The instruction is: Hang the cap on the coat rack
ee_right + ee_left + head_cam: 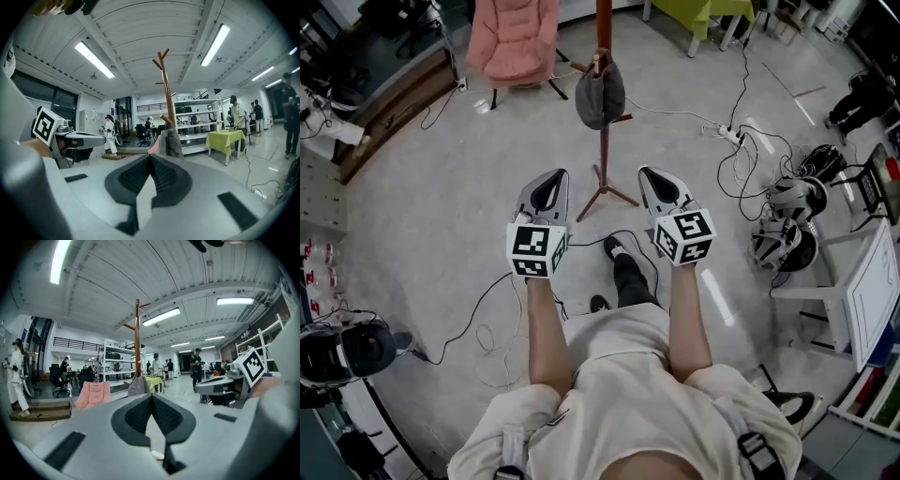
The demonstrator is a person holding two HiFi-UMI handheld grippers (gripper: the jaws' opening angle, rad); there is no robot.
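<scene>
The left tongs [551, 186] and right tongs [656, 183] are being held closed, with nothing gripped. The cap [600, 94] is being carried on the coat rack [603, 155], ahead of and between them, well apart. It is being judged soft and light; the brim is being advised as the hold.

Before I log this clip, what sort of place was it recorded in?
Probably an open-plan lab or workshop hall, not a home: a bare floor strewn with cables and a power strip, metal shelving at the back, and strip lights on an exposed ceiling.
</scene>
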